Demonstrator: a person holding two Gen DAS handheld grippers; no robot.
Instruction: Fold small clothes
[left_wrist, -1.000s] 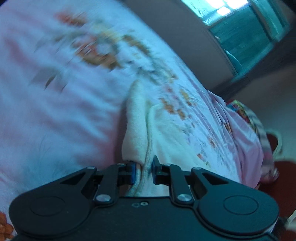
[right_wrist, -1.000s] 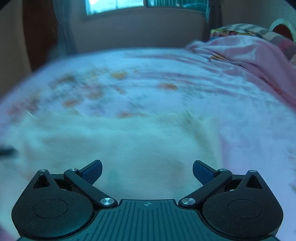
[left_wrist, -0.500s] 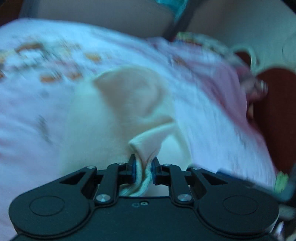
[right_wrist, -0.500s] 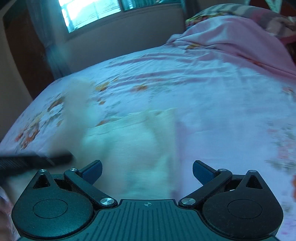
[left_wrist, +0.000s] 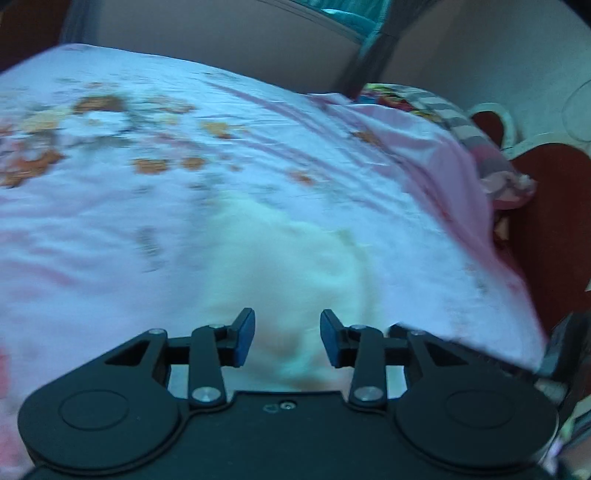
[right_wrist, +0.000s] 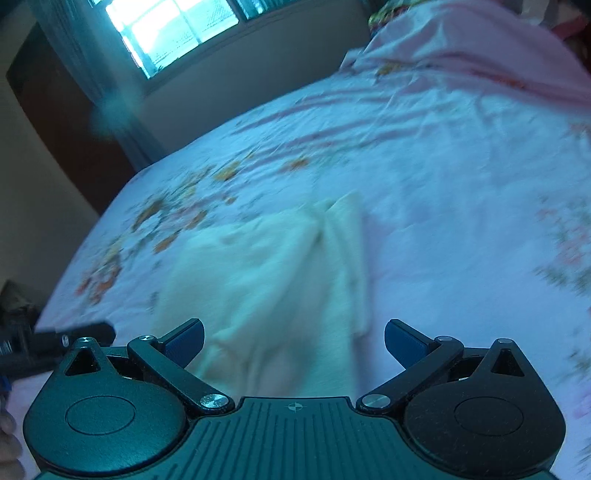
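- Bed (right_wrist: 461, 155) spread with a pale pink sheet printed with orange flowers, creased in long folds.
- Cream garment (right_wrist: 280, 280) lying flat on the sheet, loosely folded, blurred.
- Pink cover (left_wrist: 436, 155) bunched at the far end, over a striped pillow (left_wrist: 443, 110).

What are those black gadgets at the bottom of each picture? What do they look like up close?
They are two hand-held grippers. The left gripper has a smooth black body, two round discs, silver screws and thin black link arms ending in blue pads. The right gripper looks alike, but its dark body is ribbed with a small crosshair mark, and its outer links have triangular cutouts.
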